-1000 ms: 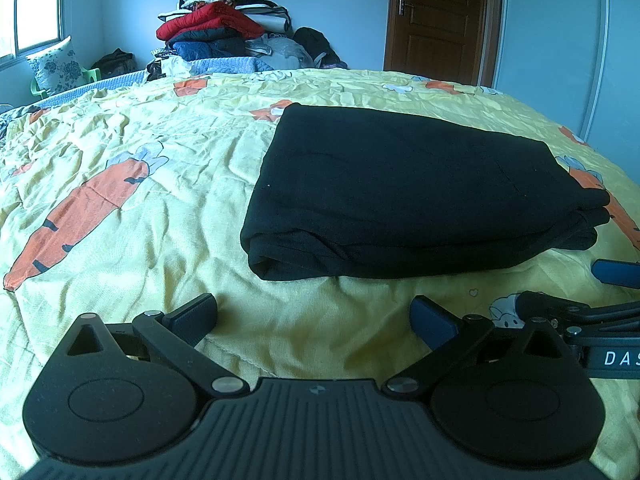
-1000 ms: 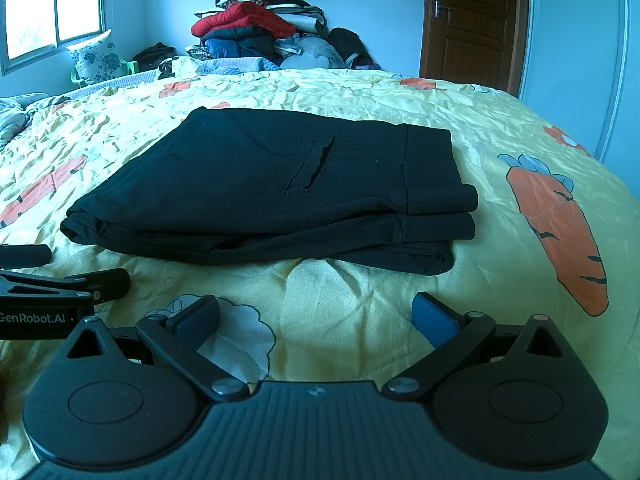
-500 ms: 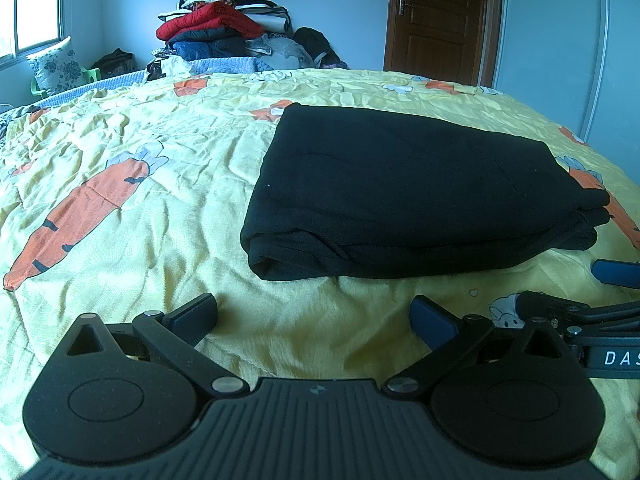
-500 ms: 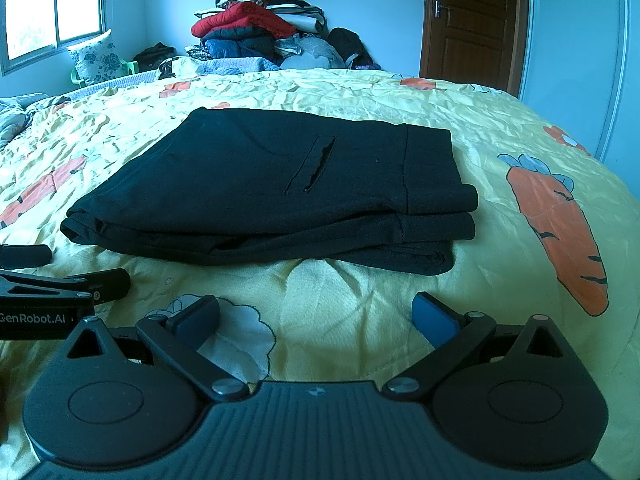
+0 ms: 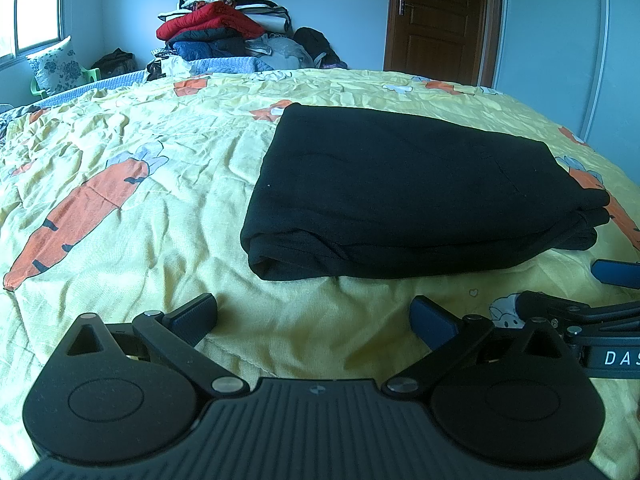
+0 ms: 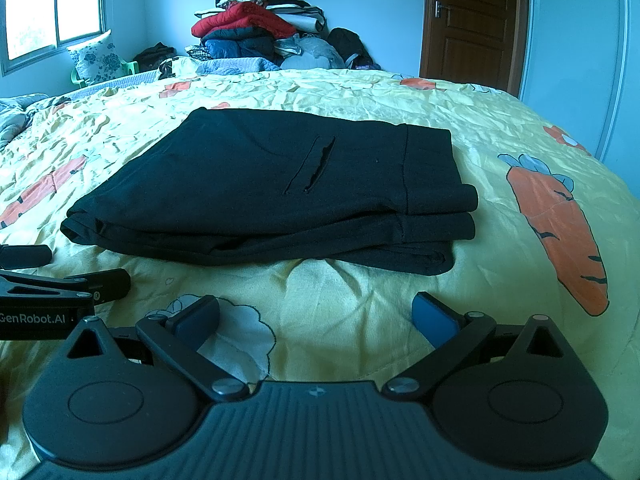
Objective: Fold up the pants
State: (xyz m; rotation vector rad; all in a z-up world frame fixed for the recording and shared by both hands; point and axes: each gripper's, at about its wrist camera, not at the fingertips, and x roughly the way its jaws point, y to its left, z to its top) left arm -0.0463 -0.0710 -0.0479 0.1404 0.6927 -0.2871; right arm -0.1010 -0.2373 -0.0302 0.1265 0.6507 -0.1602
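1. Folded pants (image 5: 404,192) (image 6: 280,188) lie on the bed (image 5: 132,184) ahead of both tools, untouched.
2. Left tool (image 5: 314,316) is spread wide, holding nothing.
3. Right tool (image 6: 316,316) is likewise spread, just beside it.

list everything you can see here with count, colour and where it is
folded black fabric pants: 1, black, middle of bed, layered stack
yellow carrot-print bedspread: 1, yellow with orange carrots, covers bed
pile of mixed clothes: 1, red, navy, black, white, far end by wall
floral cushion: 1, white-blue, far left under window
brown wooden door: 1, brown, back right, closed
left gripper: 1, black, blue pads, open, before pants
right gripper: 1, same, open, empty
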